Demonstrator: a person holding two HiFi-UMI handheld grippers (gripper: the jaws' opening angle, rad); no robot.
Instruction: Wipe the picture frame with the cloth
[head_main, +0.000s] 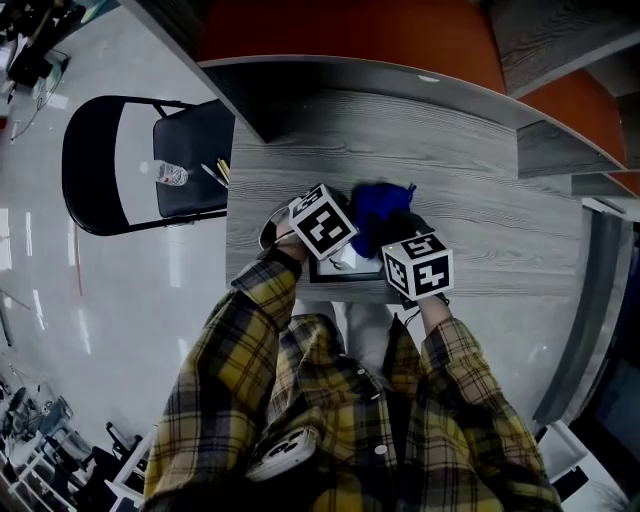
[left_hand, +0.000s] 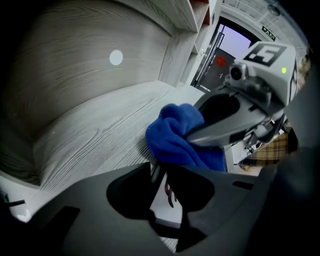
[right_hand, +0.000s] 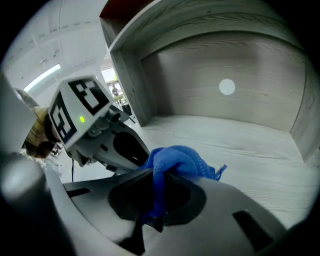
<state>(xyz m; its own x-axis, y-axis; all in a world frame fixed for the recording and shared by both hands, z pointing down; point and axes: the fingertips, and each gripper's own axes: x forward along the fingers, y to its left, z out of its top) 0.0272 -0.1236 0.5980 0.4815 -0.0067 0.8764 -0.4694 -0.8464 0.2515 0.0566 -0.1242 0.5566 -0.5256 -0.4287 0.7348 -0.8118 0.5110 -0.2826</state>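
The picture frame (head_main: 345, 268) lies flat at the front edge of the grey wooden desk (head_main: 480, 200). My left gripper (head_main: 340, 250) is shut on the frame's edge; in the left gripper view the white picture with a red mark (left_hand: 167, 200) shows between its jaws. The blue cloth (head_main: 380, 215) is bunched over the frame's far side. In the right gripper view my right gripper (right_hand: 155, 200) is shut on the cloth (right_hand: 175, 160), which hangs down between the jaws. The two grippers sit close together, facing each other across the frame.
A black folding chair (head_main: 190, 160) stands left of the desk with a bottle (head_main: 172, 175) on its seat. The desk sits in an alcove with a back wall carrying a round white dot (right_hand: 227, 87) and a side panel (right_hand: 125, 80).
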